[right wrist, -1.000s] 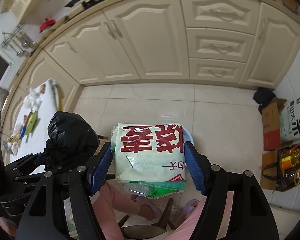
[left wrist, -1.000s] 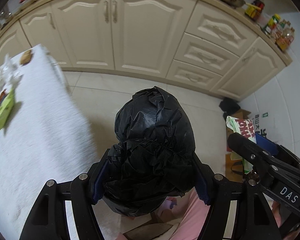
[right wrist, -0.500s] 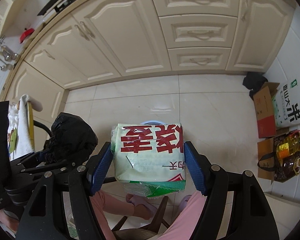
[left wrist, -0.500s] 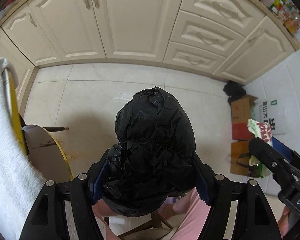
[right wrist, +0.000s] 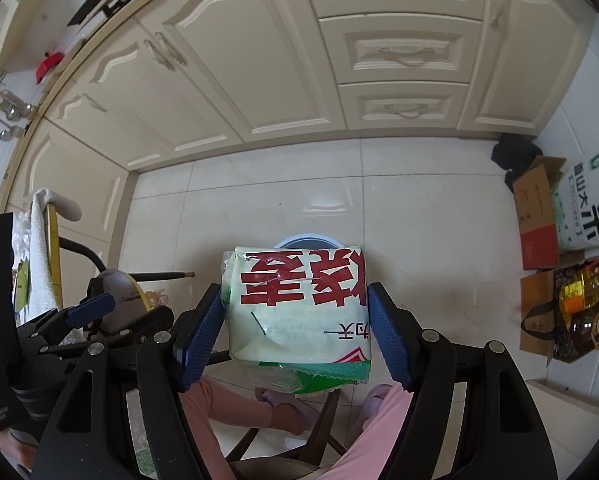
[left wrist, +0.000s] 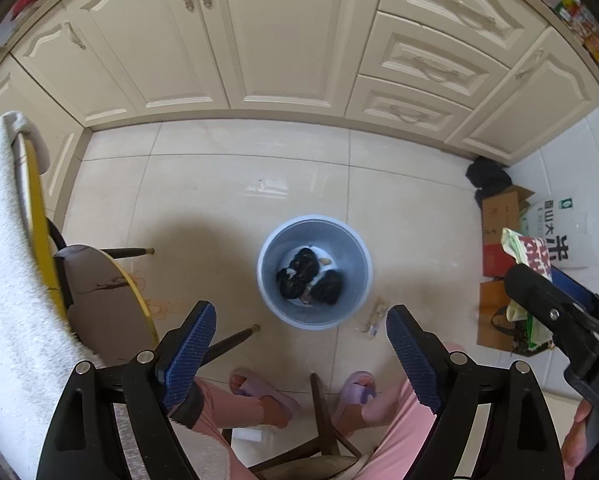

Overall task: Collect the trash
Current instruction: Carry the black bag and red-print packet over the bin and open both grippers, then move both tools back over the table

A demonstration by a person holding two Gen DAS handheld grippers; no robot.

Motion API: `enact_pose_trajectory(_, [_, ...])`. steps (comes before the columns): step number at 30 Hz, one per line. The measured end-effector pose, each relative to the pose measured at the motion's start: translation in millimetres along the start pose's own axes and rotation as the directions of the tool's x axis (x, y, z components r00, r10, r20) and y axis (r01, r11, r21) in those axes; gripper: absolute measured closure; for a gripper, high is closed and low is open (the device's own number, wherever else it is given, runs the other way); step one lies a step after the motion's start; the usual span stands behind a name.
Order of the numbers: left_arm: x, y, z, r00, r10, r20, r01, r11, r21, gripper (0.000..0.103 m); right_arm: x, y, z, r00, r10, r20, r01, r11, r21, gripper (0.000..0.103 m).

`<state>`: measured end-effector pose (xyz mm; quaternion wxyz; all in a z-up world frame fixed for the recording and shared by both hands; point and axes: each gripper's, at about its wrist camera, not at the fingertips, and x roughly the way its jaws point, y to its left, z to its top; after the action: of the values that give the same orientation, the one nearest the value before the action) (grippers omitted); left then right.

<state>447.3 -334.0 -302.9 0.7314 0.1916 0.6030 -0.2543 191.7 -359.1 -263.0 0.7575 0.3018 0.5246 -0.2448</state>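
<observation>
My left gripper [left wrist: 299, 344] is open and empty, held above a light blue bin [left wrist: 314, 271] on the tiled floor. Black crumpled bags [left wrist: 309, 278] lie inside the bin. My right gripper [right wrist: 295, 336] is shut on a pale green packet with red characters [right wrist: 299, 304]; the bin's rim [right wrist: 307, 240] shows just behind the packet. The right gripper with the packet also shows at the right edge of the left wrist view [left wrist: 539, 280]. The left gripper shows at the left of the right wrist view [right wrist: 95, 312].
Cream cabinets [left wrist: 299, 40] line the far wall. A towel-covered table [left wrist: 7, 280] and a chair [left wrist: 103, 292] stand at left. Cardboard boxes [left wrist: 499, 220], a rice sack [right wrist: 583, 208] and oil bottles [right wrist: 579, 300] sit at right. A wrapper [left wrist: 373, 316] lies beside the bin. The person's feet [left wrist: 267, 396] are below.
My left gripper opened and the black bag dropped into the bin below. Both views tilted further down toward the floor. The right gripper still holds the packet.
</observation>
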Motion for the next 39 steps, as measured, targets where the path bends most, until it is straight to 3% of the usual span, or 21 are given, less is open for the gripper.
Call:
enact_pose_trajectory(9, [-27.2,21.0,-21.9,0.999,0.022,0.036,-0.021,0.999,-0.039,0.015,5.8,28.9,6.1,0.998,0.057,-0.005,-0.057,0.997,-0.047,0.027])
enact_pose_trajectory(14, [-32.7,30.0,-28.6,0.999,0.025,0.034,-0.024,0.999,-0.039,0.015,4.2,32.3,7.4,0.999,0.052,0.001,-0.052,0.998,-0.044,0.015])
enact_pose_trajectory(28, [-51.7,37.8,-38.4,0.999,0.014,0.046,-0.013,0.999,-0.035,0.015,-6.0,25.9,-4.2,1.000,0.023,-0.008,-0.023,1.000,-0.015,0.014])
enact_pose_trajectory(39, [-109.4,41.5,-88.5,0.990,0.006,0.142,-0.005,1.000,-0.014,0.015,-38.9,41.7,-23.8,0.999,0.029,0.034,-0.027,0.998,-0.052,0.013])
